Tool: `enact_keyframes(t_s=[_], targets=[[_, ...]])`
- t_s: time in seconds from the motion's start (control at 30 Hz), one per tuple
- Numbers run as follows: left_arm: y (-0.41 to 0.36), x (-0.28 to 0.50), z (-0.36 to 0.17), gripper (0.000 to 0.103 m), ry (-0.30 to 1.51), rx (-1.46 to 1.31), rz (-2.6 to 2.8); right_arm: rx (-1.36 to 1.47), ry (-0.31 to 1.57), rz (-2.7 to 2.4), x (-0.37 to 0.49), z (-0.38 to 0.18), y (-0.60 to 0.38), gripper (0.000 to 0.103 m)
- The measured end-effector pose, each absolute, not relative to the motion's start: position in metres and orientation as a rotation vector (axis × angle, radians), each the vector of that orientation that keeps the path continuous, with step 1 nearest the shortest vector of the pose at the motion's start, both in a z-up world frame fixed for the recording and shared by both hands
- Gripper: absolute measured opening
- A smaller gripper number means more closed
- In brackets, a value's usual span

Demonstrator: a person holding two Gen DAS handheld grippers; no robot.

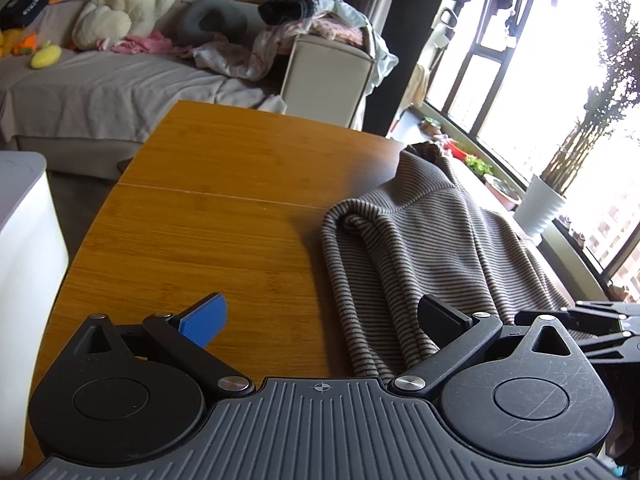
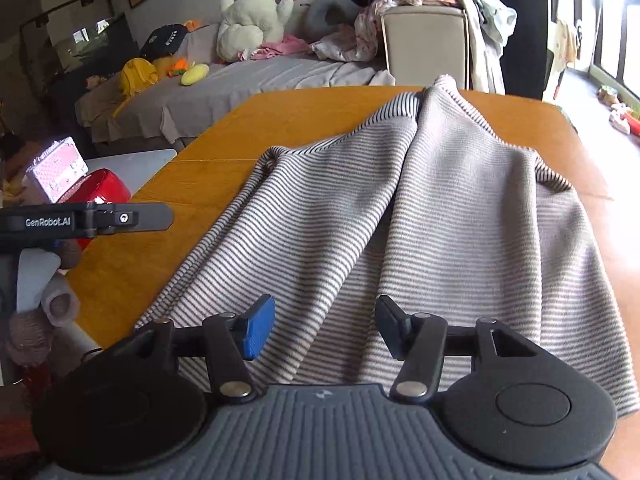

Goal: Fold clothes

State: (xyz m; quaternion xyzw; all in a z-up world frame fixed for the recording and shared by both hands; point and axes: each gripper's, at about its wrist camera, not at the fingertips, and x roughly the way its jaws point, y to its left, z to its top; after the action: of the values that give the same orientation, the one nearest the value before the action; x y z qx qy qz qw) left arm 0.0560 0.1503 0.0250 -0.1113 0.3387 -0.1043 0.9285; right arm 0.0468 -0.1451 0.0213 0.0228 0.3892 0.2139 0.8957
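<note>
A grey-and-beige striped garment lies rumpled on the wooden table, with long folds running away from me. In the left wrist view the same garment covers the table's right half, its rolled left edge reaching toward the camera. My left gripper is open wide, low over the table, with that left edge between its fingers and the pads clear of it. My right gripper is open just above the garment's near hem, its pads off the cloth. The left gripper's body shows at the left of the right wrist view.
Behind the table stands a grey-covered sofa with a white plush toy and a pile of clothes. A white bin stands left of the table. A red object is at the left. Potted plants line the window.
</note>
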Motion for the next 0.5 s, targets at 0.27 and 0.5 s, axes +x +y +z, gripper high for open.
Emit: enact_keyframes(t_s=[0.27,0.5], targets=[[0.151,0.062,0.027,0.103,0.688,-0.223,-0.201,-0.062,0.735,0.569,0.063,0.025,-0.108,0.005],[0.177,0.069,0.035,0.103,0.619,-0.259,-0.183,-0.174,0.494,0.576,0.157,0.136,-0.079,0.004]])
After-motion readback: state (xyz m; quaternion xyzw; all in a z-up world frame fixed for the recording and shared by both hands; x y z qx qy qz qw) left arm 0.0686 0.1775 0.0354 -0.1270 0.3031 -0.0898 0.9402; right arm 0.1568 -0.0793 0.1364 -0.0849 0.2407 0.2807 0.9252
